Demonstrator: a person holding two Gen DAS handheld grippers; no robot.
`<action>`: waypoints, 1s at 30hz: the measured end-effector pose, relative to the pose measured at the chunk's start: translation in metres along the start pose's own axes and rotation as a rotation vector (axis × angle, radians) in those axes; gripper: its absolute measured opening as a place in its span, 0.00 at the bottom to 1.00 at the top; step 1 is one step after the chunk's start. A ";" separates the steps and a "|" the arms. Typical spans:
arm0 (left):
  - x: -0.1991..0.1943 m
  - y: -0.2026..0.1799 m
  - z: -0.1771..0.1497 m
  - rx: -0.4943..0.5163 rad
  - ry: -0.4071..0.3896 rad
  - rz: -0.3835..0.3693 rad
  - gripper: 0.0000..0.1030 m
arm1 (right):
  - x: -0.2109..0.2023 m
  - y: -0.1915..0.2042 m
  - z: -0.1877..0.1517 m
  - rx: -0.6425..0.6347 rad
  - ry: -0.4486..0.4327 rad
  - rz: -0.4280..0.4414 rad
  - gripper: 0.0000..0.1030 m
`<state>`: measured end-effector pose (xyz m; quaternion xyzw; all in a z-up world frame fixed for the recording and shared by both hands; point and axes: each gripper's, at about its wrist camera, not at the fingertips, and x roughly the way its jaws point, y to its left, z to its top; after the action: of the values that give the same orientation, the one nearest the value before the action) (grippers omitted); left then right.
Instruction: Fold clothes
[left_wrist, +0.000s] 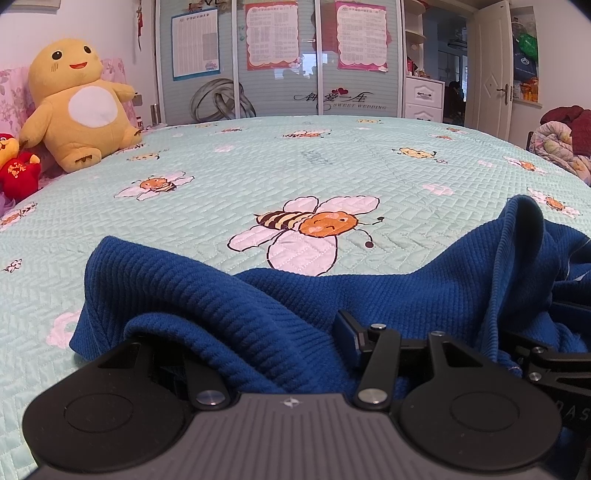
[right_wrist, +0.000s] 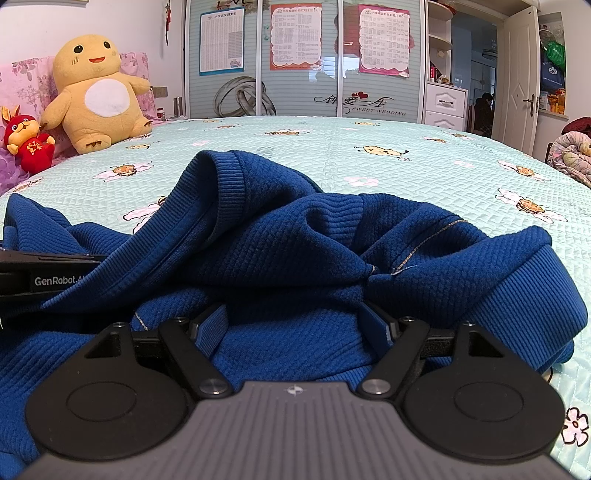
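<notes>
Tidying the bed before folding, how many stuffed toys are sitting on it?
2: a big yellow plush toy against the pink headboard, and a small red plush toy beside it. Others may be hidden.

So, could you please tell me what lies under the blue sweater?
The blue sweater lies crumpled on the bee-print bedspread. Whatever else sits beneath its folds is covered.

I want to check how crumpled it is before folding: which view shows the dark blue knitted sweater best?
The right wrist view: the dark blue knitted sweater fills it, with ribbed cuff, seams and bunched folds visible. The left wrist view shows only part of it, one lobe and a raised fold, cut off at the right edge.
</notes>
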<state>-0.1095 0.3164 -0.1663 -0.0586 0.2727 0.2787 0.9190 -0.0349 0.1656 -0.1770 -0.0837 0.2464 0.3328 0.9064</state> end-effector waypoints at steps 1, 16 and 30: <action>0.000 0.000 0.000 0.002 -0.001 0.001 0.54 | 0.000 0.000 0.000 0.000 0.000 0.000 0.75; -0.003 0.005 -0.007 -0.018 -0.043 -0.010 0.57 | 0.000 0.000 0.001 -0.001 0.001 0.000 0.75; -0.010 0.018 -0.009 -0.043 -0.038 -0.063 0.69 | -0.001 0.015 0.003 -0.073 0.007 -0.064 0.76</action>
<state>-0.1308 0.3245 -0.1680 -0.0815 0.2472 0.2565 0.9308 -0.0437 0.1776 -0.1740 -0.1258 0.2342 0.3123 0.9120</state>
